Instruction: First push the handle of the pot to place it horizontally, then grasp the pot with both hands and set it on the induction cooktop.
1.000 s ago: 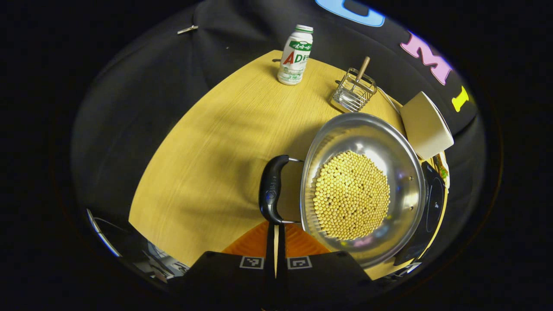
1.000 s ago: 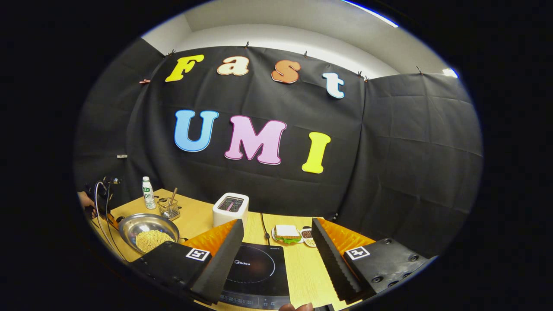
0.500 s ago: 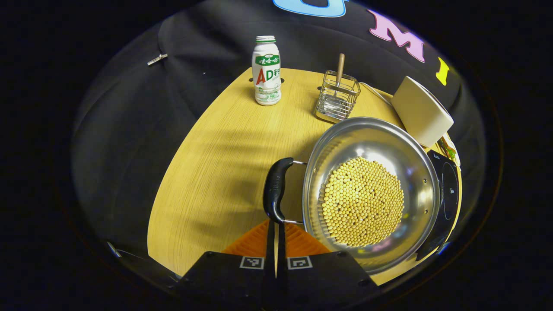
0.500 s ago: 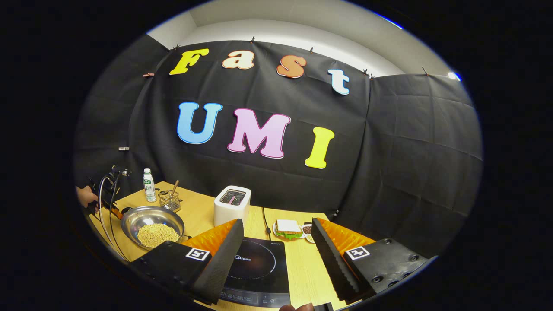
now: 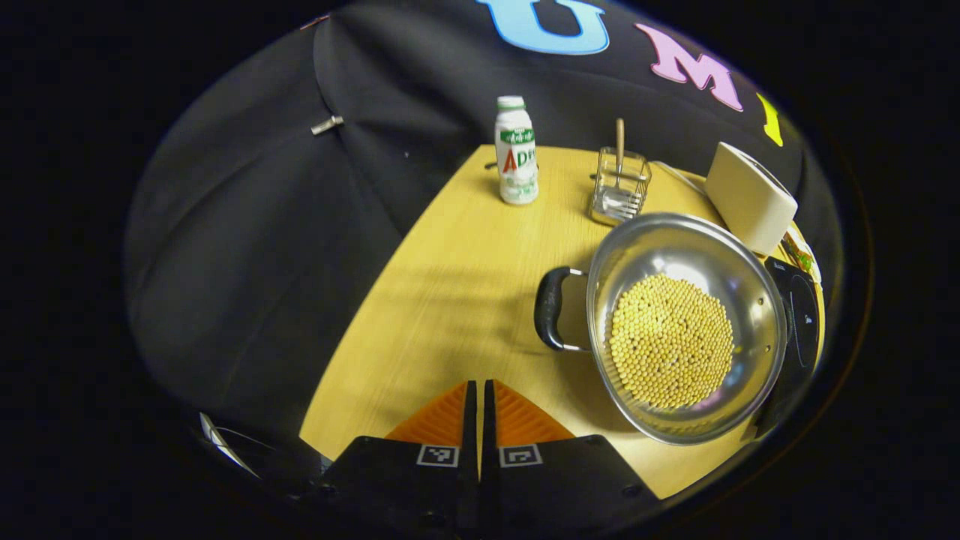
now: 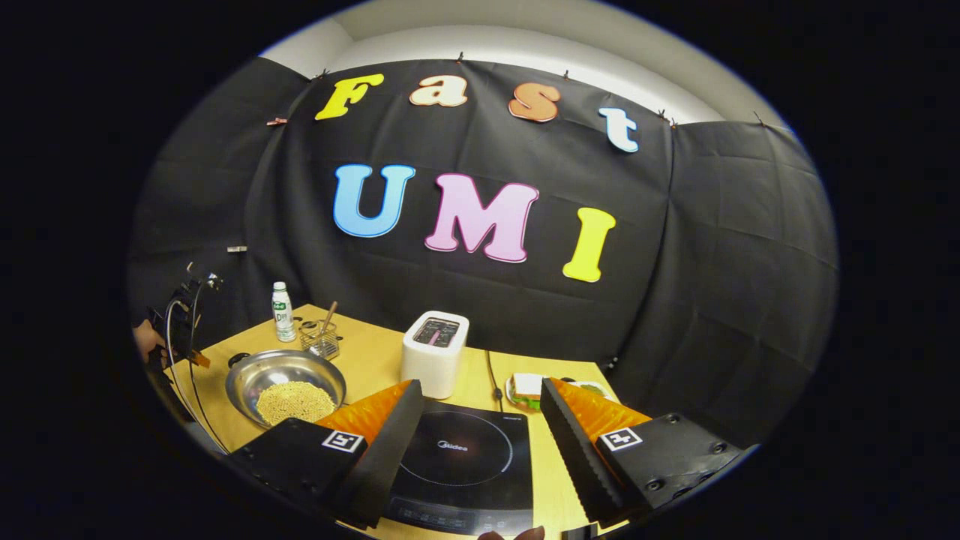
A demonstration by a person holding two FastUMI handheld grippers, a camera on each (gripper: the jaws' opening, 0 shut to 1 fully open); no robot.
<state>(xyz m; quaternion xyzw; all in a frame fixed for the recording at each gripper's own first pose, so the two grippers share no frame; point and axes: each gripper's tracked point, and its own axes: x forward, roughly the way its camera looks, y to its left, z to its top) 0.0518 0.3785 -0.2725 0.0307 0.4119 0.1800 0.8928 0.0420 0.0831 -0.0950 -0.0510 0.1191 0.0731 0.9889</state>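
We've got the left gripper (image 5: 478,397) low over the wooden table (image 5: 450,292), its two fingers pressed together with nothing between them, and it sits clear of the pot's handle (image 5: 547,309). The steel pot (image 5: 750,300) is off to the right, loaded with yellow beans (image 5: 671,341), handle sticking out sideways toward the left. Behind it we can see a white bottle (image 5: 516,150), a wire holder (image 5: 619,187) with a stick in it, and a white toaster (image 5: 750,196). The black induction cooktop (image 5: 801,322) peeks out just past the pot's far rim.
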